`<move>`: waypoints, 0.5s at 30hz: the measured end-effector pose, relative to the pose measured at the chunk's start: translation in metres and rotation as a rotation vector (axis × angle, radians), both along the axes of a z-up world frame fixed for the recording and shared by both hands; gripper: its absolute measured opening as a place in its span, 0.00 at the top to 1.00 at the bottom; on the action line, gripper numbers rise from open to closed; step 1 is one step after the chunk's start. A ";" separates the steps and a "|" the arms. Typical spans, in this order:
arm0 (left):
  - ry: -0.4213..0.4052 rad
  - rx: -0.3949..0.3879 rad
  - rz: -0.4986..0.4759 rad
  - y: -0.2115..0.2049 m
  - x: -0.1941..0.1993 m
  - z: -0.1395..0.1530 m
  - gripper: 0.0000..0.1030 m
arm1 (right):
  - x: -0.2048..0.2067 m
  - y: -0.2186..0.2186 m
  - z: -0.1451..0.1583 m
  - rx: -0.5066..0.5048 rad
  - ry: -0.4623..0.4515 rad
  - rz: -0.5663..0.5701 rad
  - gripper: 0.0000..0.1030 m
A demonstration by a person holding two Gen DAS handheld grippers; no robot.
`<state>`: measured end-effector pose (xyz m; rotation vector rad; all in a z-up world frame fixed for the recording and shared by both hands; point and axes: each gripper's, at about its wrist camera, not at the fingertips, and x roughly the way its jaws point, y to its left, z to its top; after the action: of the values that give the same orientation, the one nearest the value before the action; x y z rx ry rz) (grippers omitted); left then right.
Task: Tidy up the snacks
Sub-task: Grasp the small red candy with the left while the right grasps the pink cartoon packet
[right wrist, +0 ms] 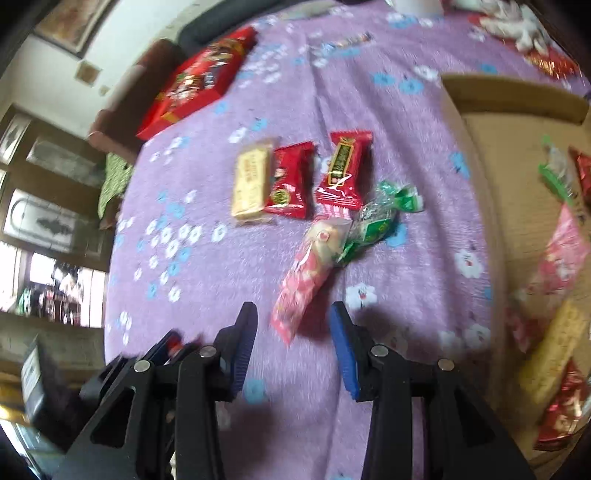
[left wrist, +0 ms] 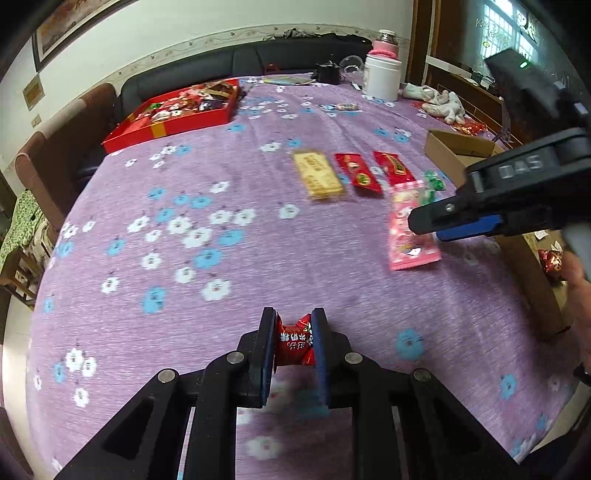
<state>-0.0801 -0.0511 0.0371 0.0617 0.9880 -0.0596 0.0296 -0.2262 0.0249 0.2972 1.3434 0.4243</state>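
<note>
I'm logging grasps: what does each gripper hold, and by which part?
The left gripper holds a red wrapped candy, pinched across its middle. The right gripper holds nothing; its jaws stand open near the pink packet.

Your purple flowered tablecloth (left wrist: 221, 177) carries a row of flat snack packets (left wrist: 354, 173) mid-table, the open cardboard box (left wrist: 458, 151) to their right, the red gift tray (left wrist: 173, 114) far left behind.

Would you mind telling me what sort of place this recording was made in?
Most likely a home living or dining room: a table under a purple floral tablecloth, a dark sofa along the wall, and a framed picture hanging above it.
</note>
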 end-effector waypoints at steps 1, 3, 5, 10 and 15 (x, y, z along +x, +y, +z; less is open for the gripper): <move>-0.001 -0.001 0.001 0.003 0.000 0.000 0.82 | 0.002 0.003 -0.003 -0.006 -0.004 -0.006 0.62; 0.000 -0.003 0.004 0.012 0.001 0.000 0.82 | 0.006 0.009 -0.008 -0.041 0.002 -0.003 0.65; 0.002 -0.013 0.009 0.020 0.002 0.000 0.82 | 0.008 0.014 -0.009 -0.059 -0.010 -0.010 0.77; 0.008 -0.050 0.029 0.038 0.004 -0.001 0.82 | 0.000 0.026 -0.005 -0.075 -0.061 0.029 0.86; 0.006 -0.061 0.030 0.042 0.007 0.000 0.82 | -0.029 0.040 0.006 -0.004 -0.079 0.108 0.86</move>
<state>-0.0731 -0.0088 0.0371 -0.0090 0.9919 -0.0621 0.0008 -0.1861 0.0310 0.2037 1.2865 0.5184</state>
